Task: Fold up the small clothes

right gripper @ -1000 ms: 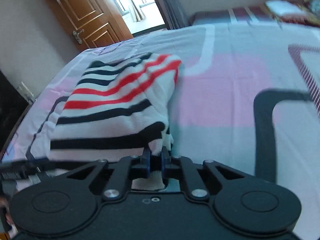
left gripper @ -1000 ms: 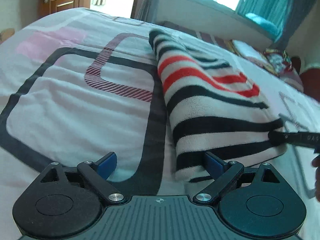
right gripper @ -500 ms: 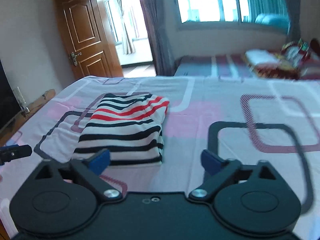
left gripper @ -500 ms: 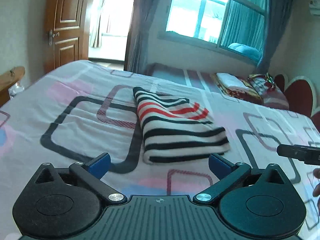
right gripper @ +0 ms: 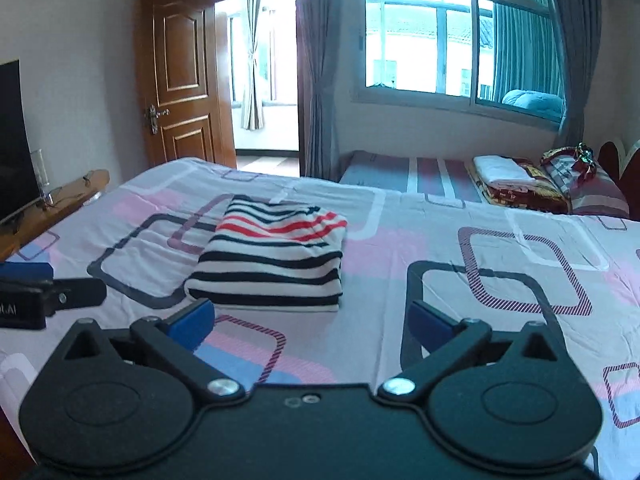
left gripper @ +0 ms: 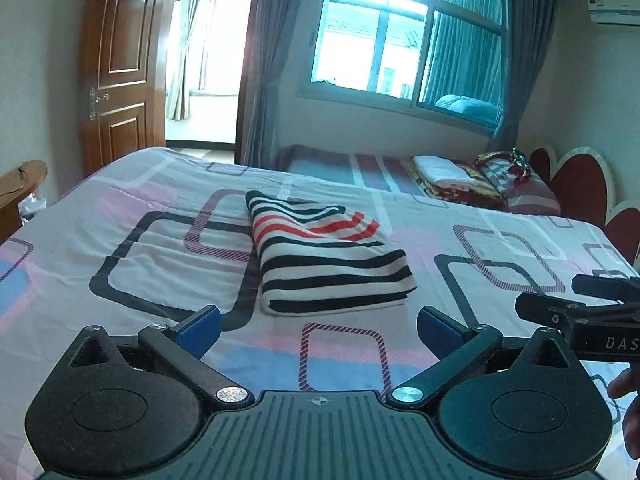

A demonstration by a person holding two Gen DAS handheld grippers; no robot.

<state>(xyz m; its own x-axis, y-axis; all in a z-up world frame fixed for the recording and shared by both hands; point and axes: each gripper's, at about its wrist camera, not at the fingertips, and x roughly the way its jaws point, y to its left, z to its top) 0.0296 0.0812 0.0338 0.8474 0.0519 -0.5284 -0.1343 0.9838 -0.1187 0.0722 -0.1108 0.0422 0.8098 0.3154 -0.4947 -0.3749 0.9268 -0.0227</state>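
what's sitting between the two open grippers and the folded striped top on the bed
Nothing visible. From the left gripper and the right gripper, only bare patterned bedsheet lies before the folded striped top. Both stand open and empty, short of it.

Right gripper [right gripper: 310,322] is wide open with nothing between its blue pads, hovering over the patterned bedsheet [right gripper: 460,248]. The folded striped sweater [right gripper: 272,260], black and white with red bands at the far end, lies flat on the bed just beyond the fingers. Left gripper [right gripper: 44,296] pokes in at the left edge; wooden door [right gripper: 180,76] and window [right gripper: 448,36] behind
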